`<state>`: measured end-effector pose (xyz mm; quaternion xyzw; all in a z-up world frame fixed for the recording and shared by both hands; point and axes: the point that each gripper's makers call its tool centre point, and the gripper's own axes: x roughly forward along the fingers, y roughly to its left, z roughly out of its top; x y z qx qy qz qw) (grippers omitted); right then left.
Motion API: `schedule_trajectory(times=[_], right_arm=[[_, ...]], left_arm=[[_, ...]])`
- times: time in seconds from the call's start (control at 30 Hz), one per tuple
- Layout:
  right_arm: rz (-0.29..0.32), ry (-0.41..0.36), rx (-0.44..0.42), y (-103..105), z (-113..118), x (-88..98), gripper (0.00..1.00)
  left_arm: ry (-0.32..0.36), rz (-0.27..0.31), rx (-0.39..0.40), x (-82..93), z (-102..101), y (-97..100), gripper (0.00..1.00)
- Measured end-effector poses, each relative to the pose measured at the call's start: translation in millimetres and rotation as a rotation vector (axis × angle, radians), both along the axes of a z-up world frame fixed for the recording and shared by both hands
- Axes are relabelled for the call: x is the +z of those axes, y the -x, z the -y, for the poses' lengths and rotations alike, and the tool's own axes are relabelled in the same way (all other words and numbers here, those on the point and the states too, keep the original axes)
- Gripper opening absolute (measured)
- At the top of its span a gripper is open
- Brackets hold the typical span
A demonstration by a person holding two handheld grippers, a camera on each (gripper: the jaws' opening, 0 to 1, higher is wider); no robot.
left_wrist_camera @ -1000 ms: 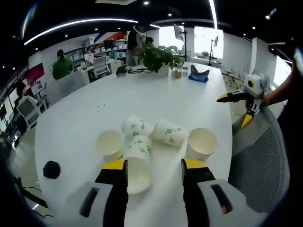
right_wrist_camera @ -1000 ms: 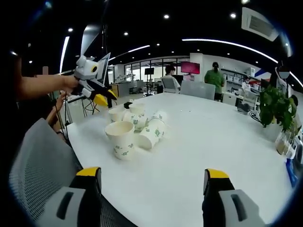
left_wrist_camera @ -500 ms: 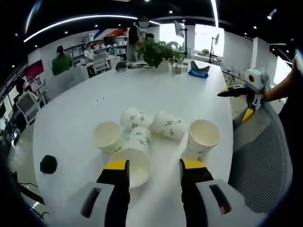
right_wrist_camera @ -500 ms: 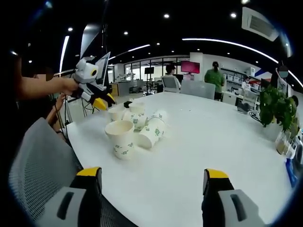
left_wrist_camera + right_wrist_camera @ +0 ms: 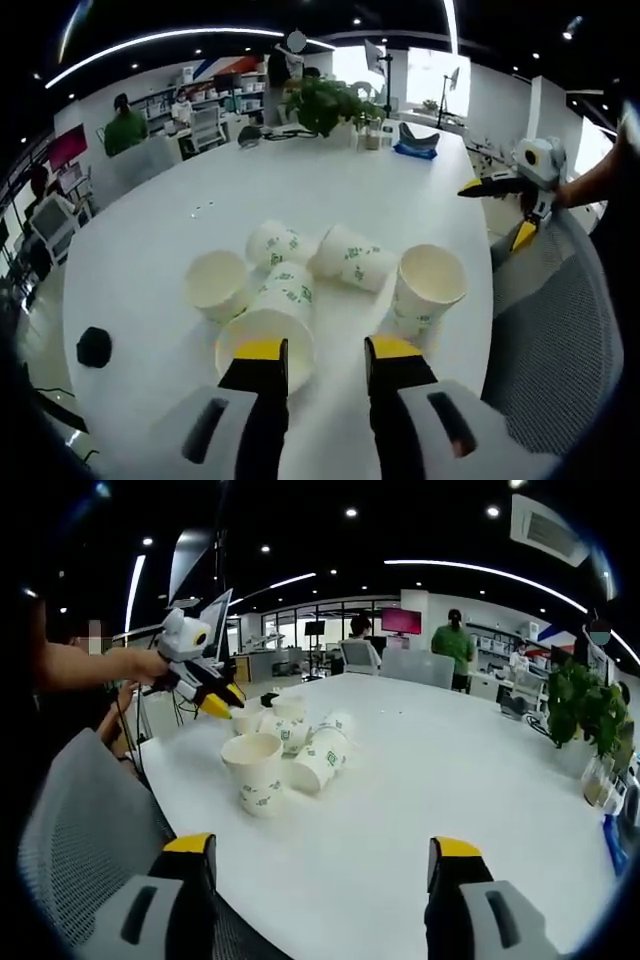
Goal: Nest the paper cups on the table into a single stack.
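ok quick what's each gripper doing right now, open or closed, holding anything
Left gripper: open, holding nothing, fingers at the mouth of a paper cup lying on its side.
Right gripper: open wide, holding nothing.

No text can be read; the cups carry only green printed marks, too small and blurred to make out

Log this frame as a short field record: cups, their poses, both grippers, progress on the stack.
cups: five paper cups on the white table
upright: near cup, far cup
on their sides: three, front cup with its mouth toward the left gripper
left gripper: open, empty, jaws at the front cup's rim
right gripper: open, empty, apart from the cups
stack: none nested yet
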<state>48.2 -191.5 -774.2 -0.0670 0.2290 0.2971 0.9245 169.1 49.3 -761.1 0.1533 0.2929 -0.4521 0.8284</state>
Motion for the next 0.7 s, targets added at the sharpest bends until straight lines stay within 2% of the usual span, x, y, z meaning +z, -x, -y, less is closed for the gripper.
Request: schedule_trajectory(times=[0.2, 0.5, 0.7], right_arm=[[-0.003, 0.002, 0.002, 1, 0, -0.7, 0.88], [-0.007, 0.005, 0.002, 1, 0, -1.1, 0.87], [-0.005, 0.004, 0.003, 1, 0, -1.1, 0.87]], left_arm=[[-0.014, -0.01, 0.002, -7.3, 1, -3.8, 0.19], [-0.04, -0.037, 0.003, -19.1, 2, -6.7, 0.11], [-0.017, -0.062, 0.023, -20.5, 2, -4.7, 0.02]])
